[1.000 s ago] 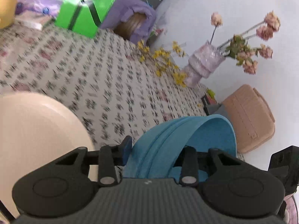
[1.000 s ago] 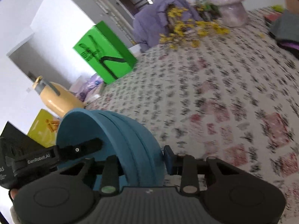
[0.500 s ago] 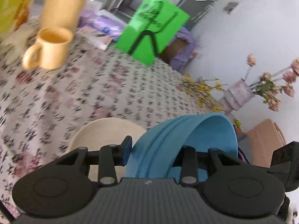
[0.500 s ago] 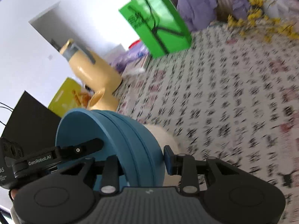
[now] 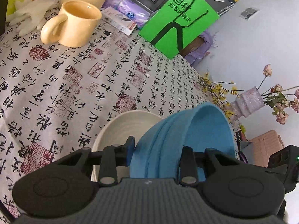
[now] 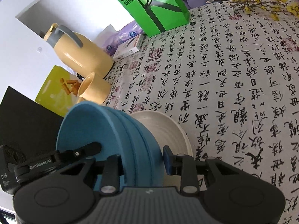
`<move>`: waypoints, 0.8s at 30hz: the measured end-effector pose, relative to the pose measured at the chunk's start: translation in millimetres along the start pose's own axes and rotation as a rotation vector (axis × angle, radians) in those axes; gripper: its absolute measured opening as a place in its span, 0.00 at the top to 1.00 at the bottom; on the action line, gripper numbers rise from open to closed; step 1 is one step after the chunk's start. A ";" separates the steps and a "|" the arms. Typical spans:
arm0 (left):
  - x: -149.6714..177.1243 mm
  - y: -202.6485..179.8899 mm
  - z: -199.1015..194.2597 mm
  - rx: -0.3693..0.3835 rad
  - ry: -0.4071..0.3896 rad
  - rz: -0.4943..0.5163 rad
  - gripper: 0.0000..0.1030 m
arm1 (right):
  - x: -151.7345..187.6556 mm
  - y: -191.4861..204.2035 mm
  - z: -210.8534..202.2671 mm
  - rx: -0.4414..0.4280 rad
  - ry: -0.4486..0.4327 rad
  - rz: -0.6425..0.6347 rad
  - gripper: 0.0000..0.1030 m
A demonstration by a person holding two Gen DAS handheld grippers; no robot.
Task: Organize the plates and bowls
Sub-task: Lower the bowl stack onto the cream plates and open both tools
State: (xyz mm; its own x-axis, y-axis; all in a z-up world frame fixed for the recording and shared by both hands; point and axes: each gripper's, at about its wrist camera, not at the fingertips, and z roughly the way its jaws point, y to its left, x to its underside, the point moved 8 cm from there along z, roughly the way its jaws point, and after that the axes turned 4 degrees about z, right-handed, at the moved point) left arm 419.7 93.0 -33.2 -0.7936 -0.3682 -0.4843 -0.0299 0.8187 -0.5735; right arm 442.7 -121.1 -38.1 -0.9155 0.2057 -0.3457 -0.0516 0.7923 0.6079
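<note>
While your left gripper (image 5: 160, 153) closes on the blue bowl's (image 5: 186, 134) rim, your right gripper (image 6: 143, 160) clamps the opposite rim; the bowl hangs tilted above the cream plate (image 6: 168, 128).

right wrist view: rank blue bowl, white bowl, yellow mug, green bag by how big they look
1. blue bowl, though it is nearest the camera
2. green bag and white bowl, too alike to rank
3. yellow mug
</note>
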 end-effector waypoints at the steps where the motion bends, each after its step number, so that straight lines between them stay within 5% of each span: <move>1: -1.6 1.6 1.6 0.000 0.000 -0.003 0.69 | -2.1 0.6 2.4 0.001 0.004 -0.001 0.72; 7: -6.4 4.1 4.9 0.005 0.005 0.012 0.65 | -10.9 4.1 12.9 0.003 0.011 -0.008 0.71; 13: -10.8 5.3 0.3 -0.043 -0.035 0.037 0.46 | -20.2 4.1 15.6 0.009 -0.011 -0.006 0.69; 24: -10.5 -0.1 -29.5 -0.073 -0.093 0.087 0.18 | -23.8 15.7 -24.9 0.050 -0.112 -0.094 0.44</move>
State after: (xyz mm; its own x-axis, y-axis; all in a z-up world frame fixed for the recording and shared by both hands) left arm 410.1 109.8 -8.6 -0.7356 -0.3307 -0.5912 -0.0099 0.8779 -0.4788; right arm 453.8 -127.9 -2.5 -0.8571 0.1897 -0.4789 -0.1125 0.8383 0.5335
